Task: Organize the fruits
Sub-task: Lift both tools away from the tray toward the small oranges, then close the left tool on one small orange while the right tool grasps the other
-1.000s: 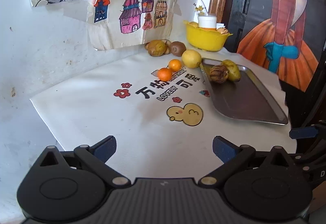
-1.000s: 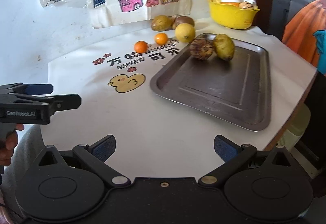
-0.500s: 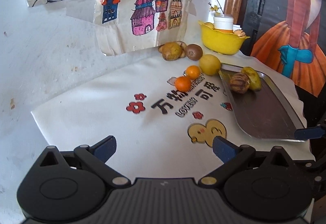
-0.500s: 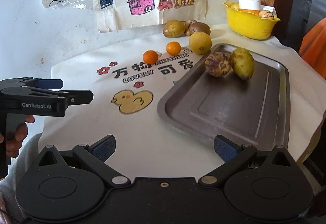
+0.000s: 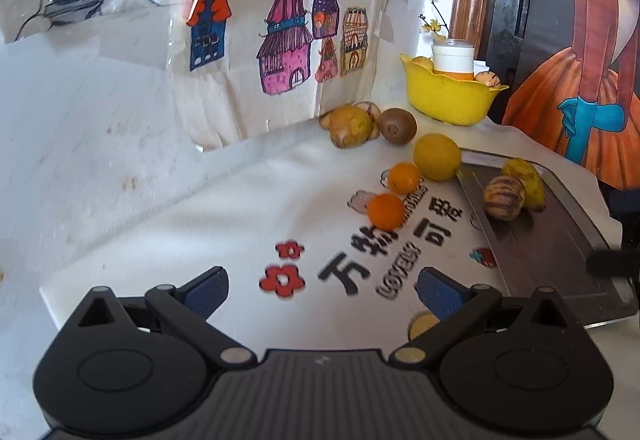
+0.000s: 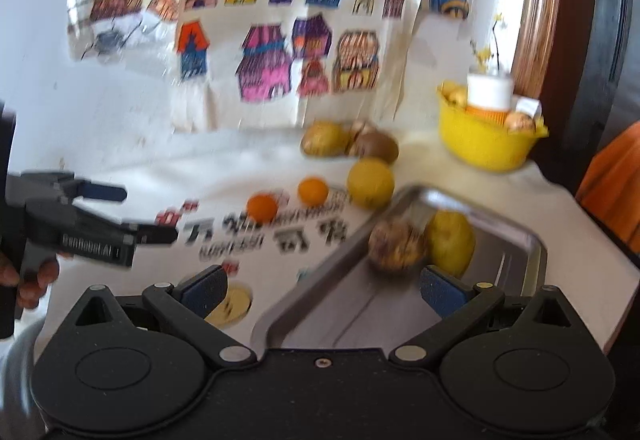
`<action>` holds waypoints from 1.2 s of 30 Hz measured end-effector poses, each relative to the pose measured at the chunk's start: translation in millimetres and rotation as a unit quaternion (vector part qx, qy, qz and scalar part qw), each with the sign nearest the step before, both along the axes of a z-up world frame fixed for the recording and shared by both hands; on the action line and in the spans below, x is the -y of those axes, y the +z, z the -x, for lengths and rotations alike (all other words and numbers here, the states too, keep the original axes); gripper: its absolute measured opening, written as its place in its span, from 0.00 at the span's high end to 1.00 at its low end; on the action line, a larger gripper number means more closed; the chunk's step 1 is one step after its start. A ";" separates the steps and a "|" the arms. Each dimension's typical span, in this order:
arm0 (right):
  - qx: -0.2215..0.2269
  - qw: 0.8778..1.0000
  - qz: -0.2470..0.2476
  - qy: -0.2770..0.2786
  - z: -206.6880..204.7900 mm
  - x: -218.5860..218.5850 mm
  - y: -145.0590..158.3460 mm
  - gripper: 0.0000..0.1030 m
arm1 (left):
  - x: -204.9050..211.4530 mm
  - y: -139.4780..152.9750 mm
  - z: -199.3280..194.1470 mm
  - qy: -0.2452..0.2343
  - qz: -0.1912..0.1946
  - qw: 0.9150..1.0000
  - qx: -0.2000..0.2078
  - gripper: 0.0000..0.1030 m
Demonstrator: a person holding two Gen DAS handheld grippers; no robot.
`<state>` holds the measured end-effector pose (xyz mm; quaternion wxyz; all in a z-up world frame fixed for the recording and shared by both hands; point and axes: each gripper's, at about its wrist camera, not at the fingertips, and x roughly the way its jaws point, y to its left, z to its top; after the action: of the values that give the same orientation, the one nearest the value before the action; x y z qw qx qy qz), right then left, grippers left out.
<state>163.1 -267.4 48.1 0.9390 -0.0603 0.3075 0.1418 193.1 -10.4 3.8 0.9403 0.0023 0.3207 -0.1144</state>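
Note:
A metal tray lies on the right of the white cloth. In it are a striped brown fruit and a yellow-green fruit. On the cloth lie two small oranges, a lemon, a kiwi and a yellowish fruit by the wall. My left gripper is open and empty over the printed cloth. My right gripper is open and empty over the tray's near corner, just short of the two fruits.
A yellow bowl with a white jar stands at the back right. Drawings hang on the wall behind. The left gripper also shows in the right wrist view, at the left. The table edge runs along the right.
Both grippers have moved forward towards the fruits, which now look larger and closer. The right wrist view is motion-blurred. Both stay open and empty.

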 end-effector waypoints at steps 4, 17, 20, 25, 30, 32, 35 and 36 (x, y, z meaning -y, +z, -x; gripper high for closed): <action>0.012 1.000 -0.023 -0.003 -32.0 1.7 7.8 0.01 | 5.0 -0.5 -11.0 -0.018 -0.004 1.000 0.018 0.00; -0.123 0.978 -0.167 -0.033 -139.5 -21.7 -13.4 0.18 | 31.0 -9.6 -43.9 -0.059 0.011 0.998 0.033 0.01; -0.142 0.974 -0.164 -0.061 -156.1 -25.4 -27.1 0.30 | 33.6 -12.1 -49.2 -0.067 0.018 0.997 0.028 0.05; -0.167 0.967 -0.179 -0.075 -174.6 -27.3 -45.9 0.41 | 32.2 -16.2 -58.7 -0.067 0.038 0.997 0.014 0.10; -0.168 0.969 -0.167 -0.075 -185.0 -34.4 -55.9 0.45 | 31.9 -21.4 -71.0 -0.059 0.058 0.997 0.000 0.17; -0.168 0.970 -0.156 -0.077 -188.7 -37.9 -60.0 0.49 | 34.1 -23.8 -74.7 -0.059 0.059 0.996 -0.008 0.21; -0.164 0.972 -0.146 -0.080 -192.2 -41.6 -64.4 0.51 | 37.3 -27.0 -78.5 -0.061 0.064 0.996 -0.016 0.27; -0.162 0.973 -0.142 -0.081 -192.9 -42.2 -65.2 0.53 | 38.2 -27.8 -79.7 -0.061 0.065 0.996 -0.019 0.28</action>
<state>356.0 -225.2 -17.2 0.8840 0.1229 0.4360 0.1154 272.8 -48.6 -24.0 0.9235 -0.0416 0.3294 -0.1920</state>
